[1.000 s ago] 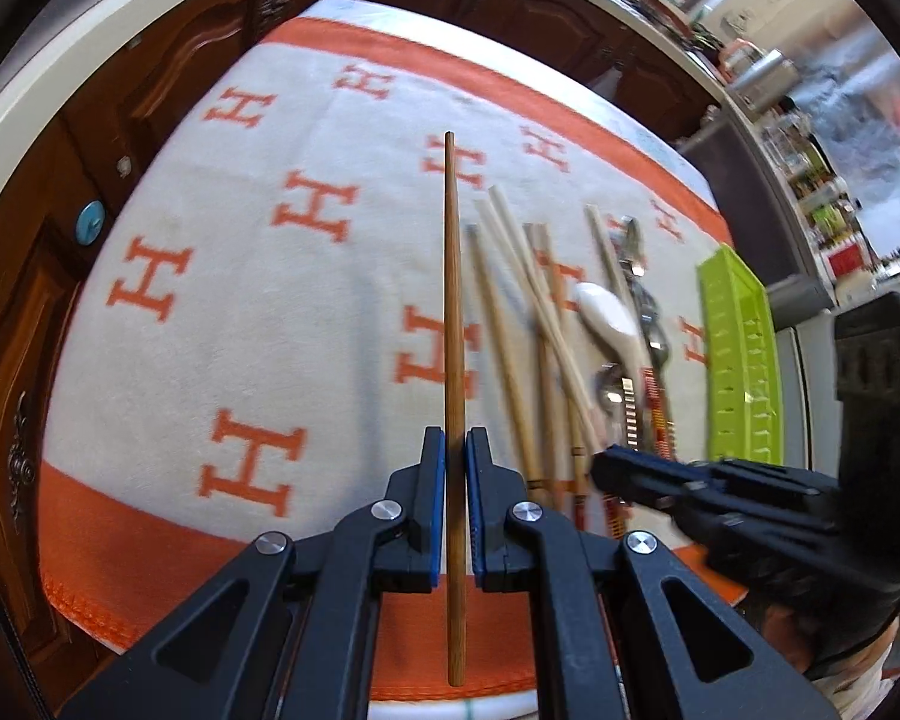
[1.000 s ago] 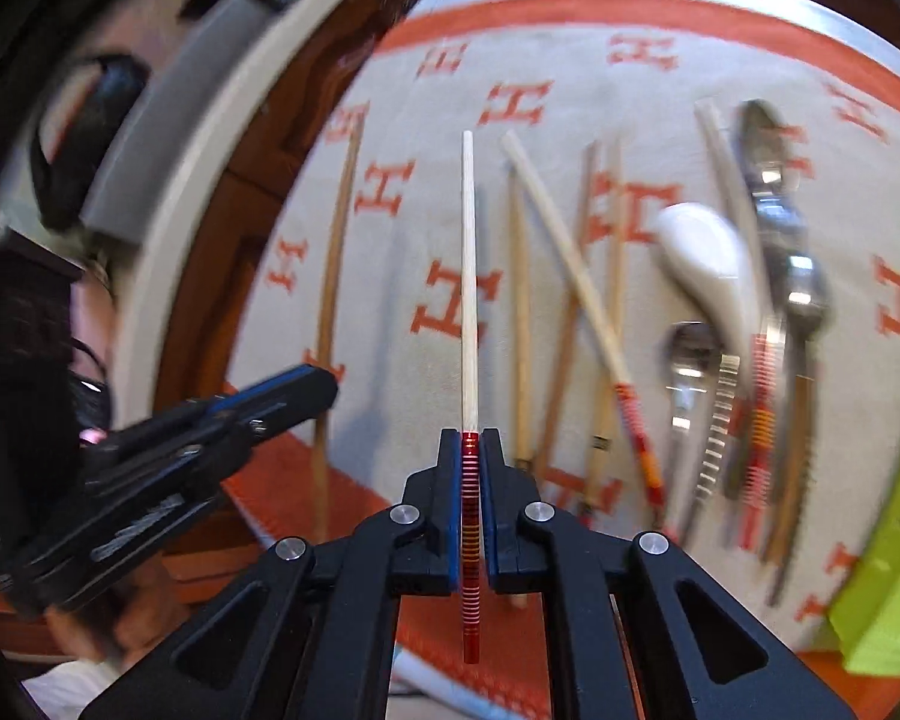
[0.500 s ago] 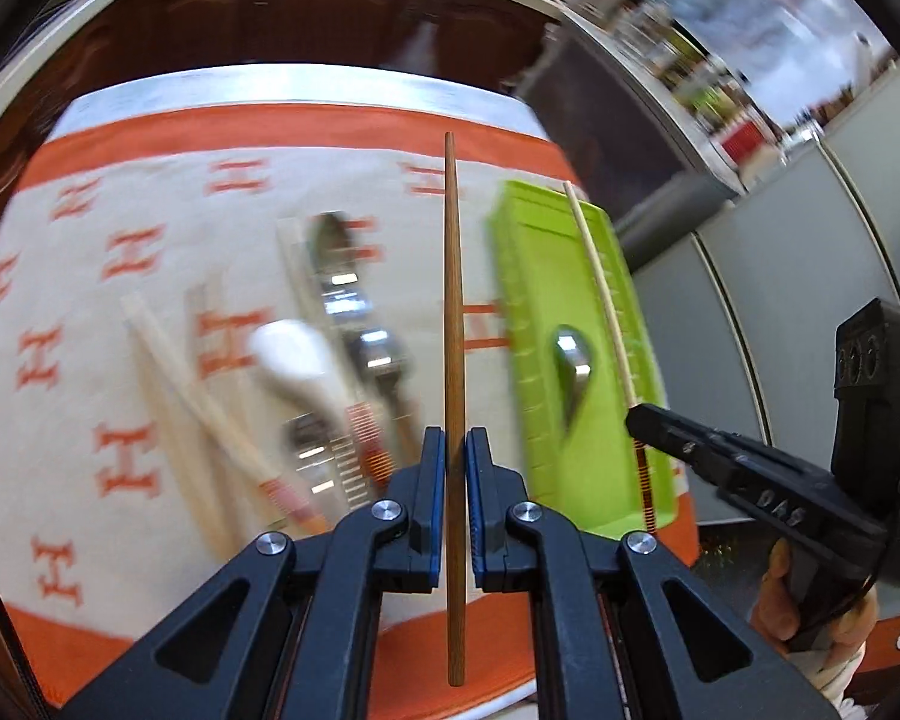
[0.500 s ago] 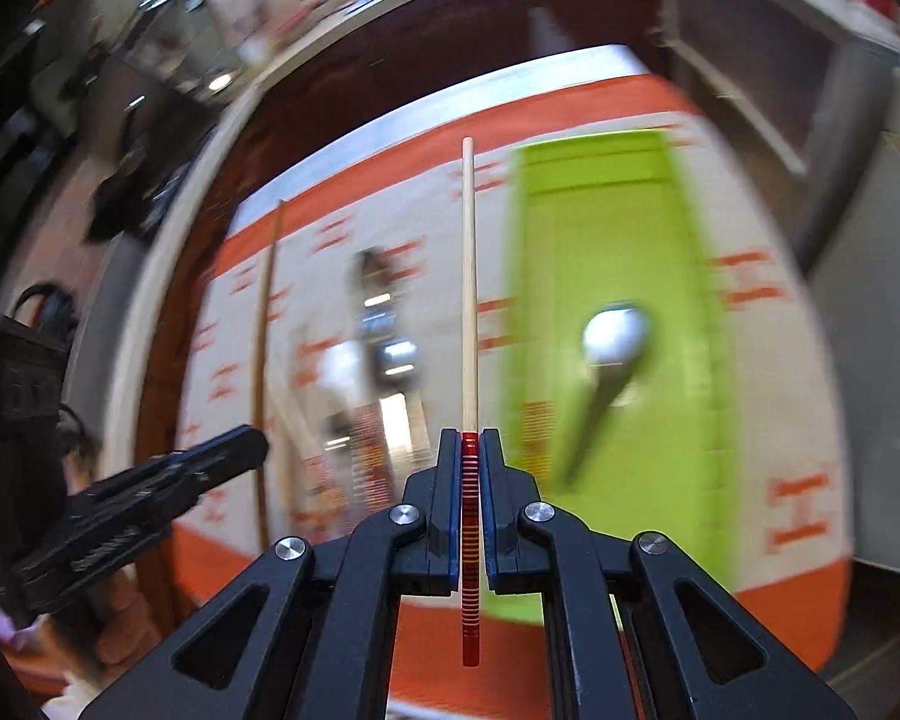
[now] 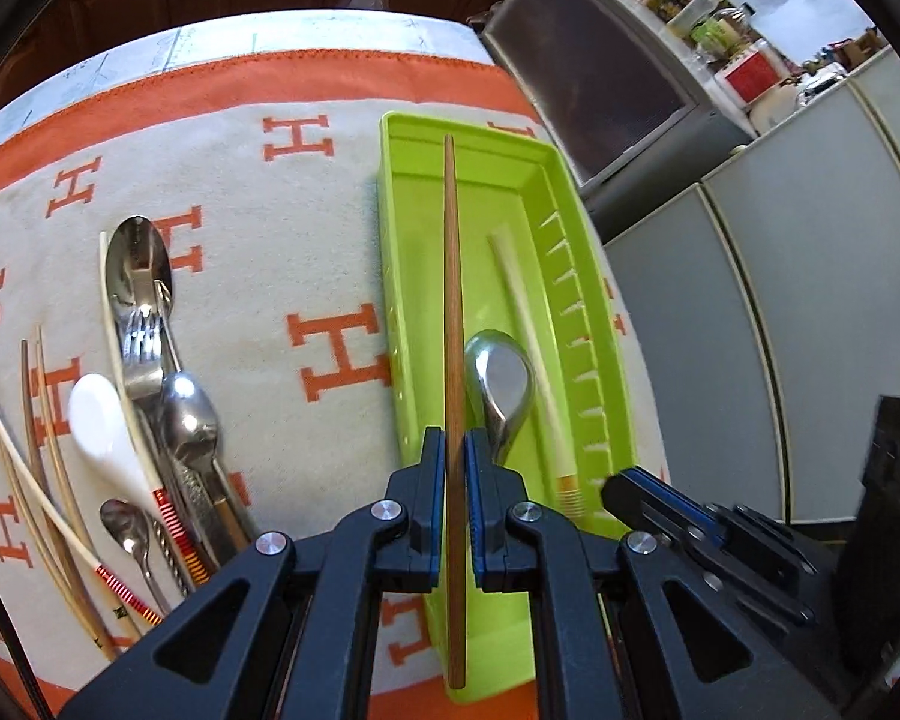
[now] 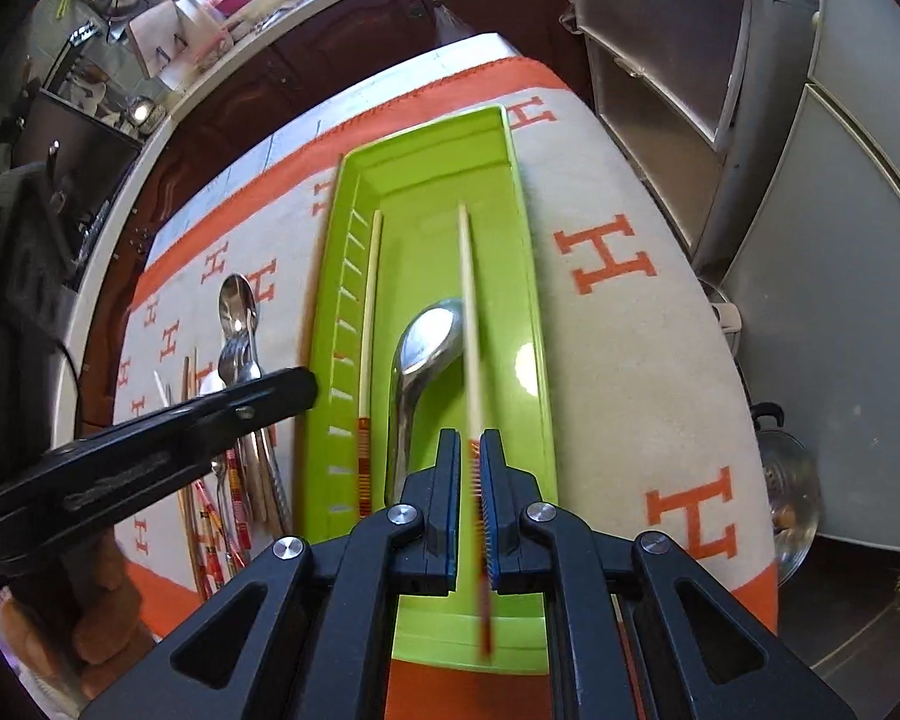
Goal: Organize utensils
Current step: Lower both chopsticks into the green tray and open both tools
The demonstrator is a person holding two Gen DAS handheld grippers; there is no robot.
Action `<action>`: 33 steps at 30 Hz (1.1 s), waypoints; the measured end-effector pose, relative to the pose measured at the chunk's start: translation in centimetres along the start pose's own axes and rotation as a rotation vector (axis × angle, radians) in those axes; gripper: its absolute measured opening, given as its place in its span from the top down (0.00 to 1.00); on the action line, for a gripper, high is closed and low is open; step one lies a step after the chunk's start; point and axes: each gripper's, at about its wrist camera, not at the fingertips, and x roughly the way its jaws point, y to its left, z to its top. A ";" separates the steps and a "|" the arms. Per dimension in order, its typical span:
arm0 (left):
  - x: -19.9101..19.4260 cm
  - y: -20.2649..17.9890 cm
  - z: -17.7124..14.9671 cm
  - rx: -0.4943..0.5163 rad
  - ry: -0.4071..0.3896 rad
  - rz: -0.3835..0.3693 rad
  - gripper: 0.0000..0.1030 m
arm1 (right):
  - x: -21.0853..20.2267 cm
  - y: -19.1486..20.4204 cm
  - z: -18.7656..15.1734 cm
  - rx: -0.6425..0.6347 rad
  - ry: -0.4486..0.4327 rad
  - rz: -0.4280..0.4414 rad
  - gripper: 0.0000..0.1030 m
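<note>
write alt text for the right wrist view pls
The right gripper, fingers opening, has a blurred pale chopstick with a red striped handle between them above a green tray on an orange and white cloth. A metal spoon and another chopstick lie in the tray. The left gripper reaches in beside loose cutlery.

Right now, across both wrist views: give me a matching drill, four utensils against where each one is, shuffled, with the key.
Things
1. brown chopstick
2. blurred pale chopstick
3. metal spoon
4. white spoon

Places
A. lying in the green tray
B. on the cloth, outside the tray
C. clamped in the left gripper
D. between the fingers of the right gripper

Pairs: 1-C, 2-D, 3-A, 4-B

The right gripper's jaws are opening, and the chopstick is loose between them.
</note>
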 end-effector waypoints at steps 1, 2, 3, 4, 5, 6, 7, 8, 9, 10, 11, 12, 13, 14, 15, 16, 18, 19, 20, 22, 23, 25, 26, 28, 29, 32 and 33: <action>0.4 0.0 0.2 -0.008 0.006 0.003 0.95 | -0.2 -0.2 -0.1 0.000 -0.011 -0.003 0.89; 0.7 0.0 0.4 -0.015 0.010 0.005 0.95 | -0.3 -0.2 0.0 0.000 -0.019 -0.004 0.86; 0.9 0.2 0.4 -0.021 0.015 0.006 0.95 | -0.4 -0.3 0.0 0.002 -0.028 0.000 0.83; 1.1 0.2 0.5 -0.024 0.021 0.006 0.93 | -0.9 -0.2 0.1 0.006 -0.034 0.005 0.83; 1.2 0.2 0.3 -0.023 0.029 0.004 0.92 | -1.1 -0.3 0.1 0.010 -0.041 0.010 0.83; 1.1 0.1 0.2 -0.020 0.032 0.005 0.92 | -1.6 -0.3 0.1 0.013 -0.046 0.013 0.83; 0.9 -0.1 -0.1 -0.011 0.032 0.012 0.91 | -2.2 -0.2 0.0 0.017 -0.051 0.015 0.83; 0.7 -0.3 -0.1 -0.003 0.030 0.018 0.91 | -2.4 -0.3 0.0 0.023 -0.058 0.017 0.83; 0.4 -0.4 -0.3 0.008 0.026 0.022 0.90 | -2.7 -0.3 -0.1 0.025 -0.062 0.017 0.83; 0.0 -0.5 -0.6 0.017 0.023 0.025 0.88 | -3.0 -0.3 -0.1 0.026 -0.066 0.018 0.83; -0.6 -0.5 -0.9 0.028 0.017 0.036 0.86 | -3.1 -0.3 -0.1 0.028 -0.068 0.021 0.83; -1.0 -0.5 -1.2 0.035 0.009 0.053 0.81 | -3.3 -0.2 -0.2 0.029 -0.069 0.024 0.83; -1.4 -0.5 -1.5 0.043 0.000 0.068 0.80 | -3.4 -0.2 -0.2 0.029 -0.071 0.026 0.83; -2.0 -0.4 -1.8 0.050 -0.007 0.079 0.80 | -3.5 -0.1 -0.3 0.028 -0.073 0.026 0.83; -2.4 -0.2 -2.1 0.055 -0.014 0.083 0.80 | -3.6 0.0 -0.4 0.027 -0.074 0.026 0.83; -3.0 0.0 -2.6 0.057 -0.020 0.087 0.79 | -3.7 0.0 -0.5 0.028 -0.074 0.028 0.83; -3.8 0.7 -3.1 0.052 -0.030 0.093 0.79 | -3.6 0.2 -0.7 0.024 -0.071 0.031 0.83; -4.3 1.2 -3.5 0.047 -0.037 0.095 0.78 | -3.6 0.3 -0.8 0.022 -0.071 0.031 0.83; -4.8 1.7 -3.8 0.042 -0.044 0.096 0.78 | -3.6 0.4 -0.9 0.017 -0.068 0.027 0.83; -5.7 2.8 -4.5 0.031 -0.058 0.101 0.77 | -3.5 0.7 -1.1 0.013 -0.061 0.026 0.83; -6.0 3.1 -4.7 0.023 -0.068 0.109 0.75 | -3.4 0.9 -1.2 0.010 -0.057 0.026 0.83; -6.7 4.1 -5.1 0.012 -0.083 0.119 0.69 | -3.2 1.3 -1.5 0.000 -0.049 0.021 0.83; -7.2 4.7 -5.4 0.002 -0.092 0.125 0.68 | -3.0 1.6 -1.6 -0.006 -0.044 0.020 0.83; -7.7 5.6 -5.9 -0.015 -0.109 0.140 0.66 | -2.8 2.3 -1.8 -0.022 -0.035 0.014 0.83; -7.8 5.9 -6.0 -0.021 -0.115 0.145 0.66 | -2.7 2.7 -1.9 -0.033 -0.032 0.013 0.83; -8.5 7.5 -6.7 -0.045 -0.134 0.163 0.66 | -2.6 4.3 -2.1 -0.068 -0.024 0.019 0.83; -8.8 8.1 -7.0 -0.053 -0.140 0.169 0.65 | -2.5 4.9 -2.2 -0.081 -0.019 0.019 0.83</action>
